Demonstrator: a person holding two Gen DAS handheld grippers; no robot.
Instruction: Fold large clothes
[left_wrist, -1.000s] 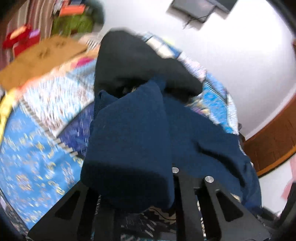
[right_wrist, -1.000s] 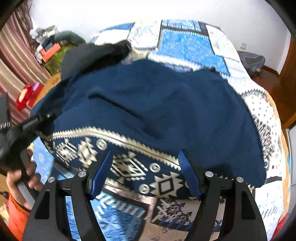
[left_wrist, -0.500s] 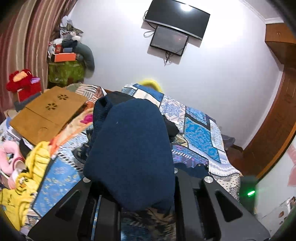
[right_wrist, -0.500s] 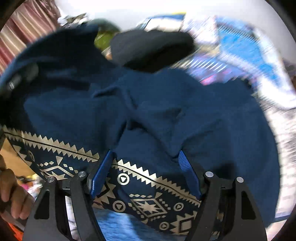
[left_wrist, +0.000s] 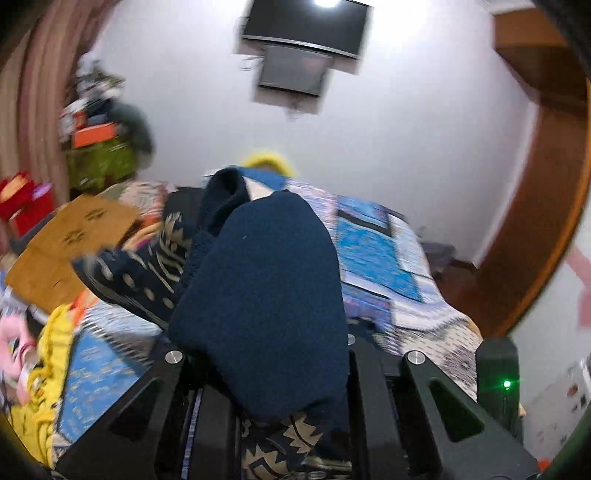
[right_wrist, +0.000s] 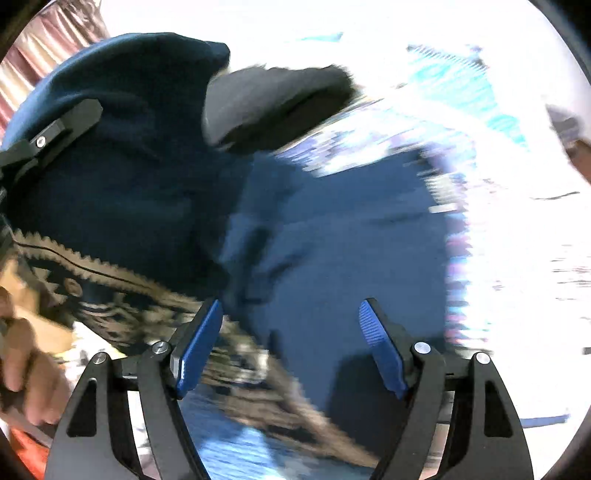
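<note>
The left tongs (left_wrist: 266, 369) are clamped nearly shut on a bunched fold of the navy sweater (left_wrist: 258, 295), which bulges up over the jaws and hides the fingertips themselves; the grip sits close to the patterned hem band (left_wrist: 284, 443), whose tan geometric border shows just below the fold. Holding the cloth pinched this way lets the left hand carry one side of the garment clear of the patchwork quilt (left_wrist: 376, 251) on the bed, so the fabric hangs instead of dragging. From the right wrist view, the sweater (right_wrist: 332, 240) drapes from that raised hold down onto the bed, its border trailing towards the lower left. The right tongs (right_wrist: 291, 343) stand wide apart with nothing between the blue pads (right_wrist: 380, 347), poised above the hanging body of the sweater; the jaws have just been widening a little, and no cloth is caught in them. That open stance reads as preparation to take a second hold, since a large garment needs two points to be laid flat. A dark garment (right_wrist: 277, 103) lies on the bed beyond the sweater. The picture is too blurred to tell which edge the right tongs aim for.
</note>
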